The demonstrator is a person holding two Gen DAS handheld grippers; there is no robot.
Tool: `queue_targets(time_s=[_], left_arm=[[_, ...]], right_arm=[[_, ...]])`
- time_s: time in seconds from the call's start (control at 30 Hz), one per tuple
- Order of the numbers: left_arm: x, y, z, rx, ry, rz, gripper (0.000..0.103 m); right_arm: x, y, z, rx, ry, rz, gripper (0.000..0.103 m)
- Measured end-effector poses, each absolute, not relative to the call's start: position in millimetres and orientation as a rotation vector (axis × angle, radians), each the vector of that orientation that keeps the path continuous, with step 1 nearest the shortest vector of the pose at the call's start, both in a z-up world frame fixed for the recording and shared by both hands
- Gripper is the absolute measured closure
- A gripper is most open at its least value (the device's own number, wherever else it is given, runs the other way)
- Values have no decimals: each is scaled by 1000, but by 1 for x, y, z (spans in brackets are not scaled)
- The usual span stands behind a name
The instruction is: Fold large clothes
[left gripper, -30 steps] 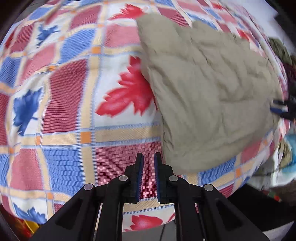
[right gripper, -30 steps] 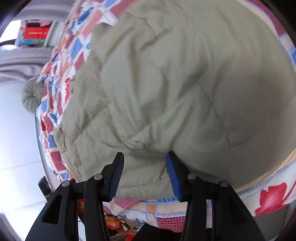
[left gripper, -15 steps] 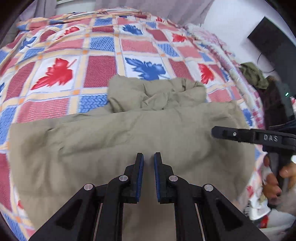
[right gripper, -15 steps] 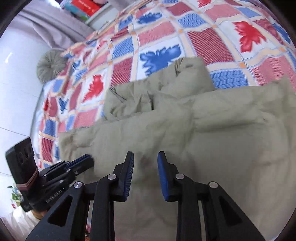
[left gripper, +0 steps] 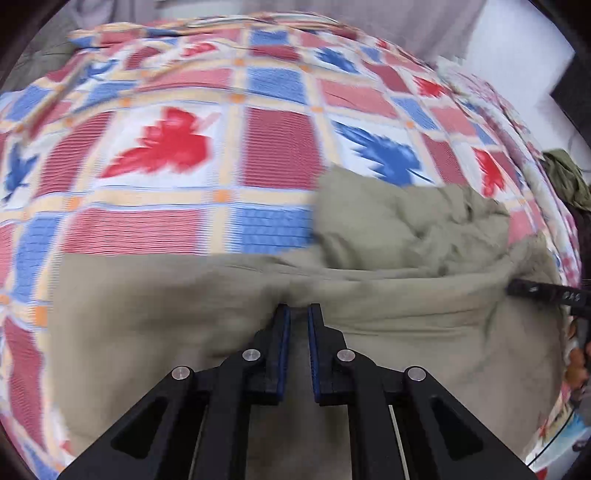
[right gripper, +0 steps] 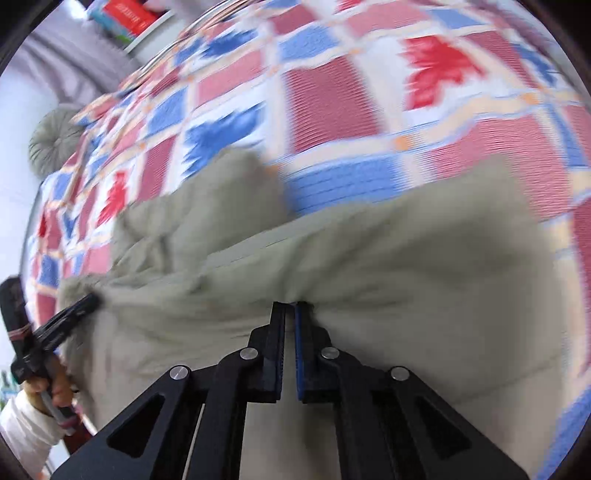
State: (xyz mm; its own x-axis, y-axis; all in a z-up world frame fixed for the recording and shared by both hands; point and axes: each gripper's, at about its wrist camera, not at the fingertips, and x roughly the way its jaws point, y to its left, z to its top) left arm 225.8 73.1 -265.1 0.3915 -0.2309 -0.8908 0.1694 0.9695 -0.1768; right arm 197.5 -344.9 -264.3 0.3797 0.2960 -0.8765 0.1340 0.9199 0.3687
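Left wrist view: left hand-held gripper [left gripper: 299, 310] pinching a bunched fold of a khaki padded jacket [left gripper: 221, 314], blue-padded fingers [left gripper: 283, 343] nearly together with fabric puckered at the tips. Jacket spread across the near part of a bed, over a checked bedspread [left gripper: 166, 155] of red and blue squares with red and blue leaf prints. Rumpled hood or collar section [left gripper: 406, 225] heaped beyond the fold, toward the right. At the right edge, right hand-held gripper [left gripper: 513, 286] touching the jacket's far end, white lettering on its arm blurred, roughly "DAS". Dark green garment [left gripper: 565, 177] lying off the bed at far right.

Right wrist view: right hand-held gripper [right gripper: 290, 308] clamped on the same jacket [right gripper: 424, 258], fingers [right gripper: 300, 347] pressed close with cloth gathered between the tips. Left hand-held gripper [right gripper: 92, 300] at the left edge, gripping the jacket's other end, held by a hand [right gripper: 51, 387] in a white sleeve [right gripper: 26, 428]. Round grey pleated cushion [right gripper: 51, 144] beyond the bed's far-left side. Red box [right gripper: 129, 14] at top left, print unreadable.
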Motion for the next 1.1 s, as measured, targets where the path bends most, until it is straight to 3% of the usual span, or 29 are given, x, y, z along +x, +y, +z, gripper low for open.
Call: queue_targets(time_s=[0.17, 0.6, 0.73, 0.77, 1.1], left_arm=[[230, 131, -282, -108, 1189, -111, 90], [267, 125, -327, -99, 1174, -44, 90], [266, 124, -324, -113, 1180, -25, 90], [266, 125, -322, -122, 1188, -17, 90], [241, 127, -288, -64, 1227, 9, 90]], right_arm=[[193, -407, -273, 473, 1210, -5, 101], [222, -422, -318, 552, 1170, -105, 103], [218, -422, -310, 563, 1170, -128, 103], [216, -422, -304, 566, 1172, -127, 97], [179, -409, -265, 513, 1156, -114, 97]])
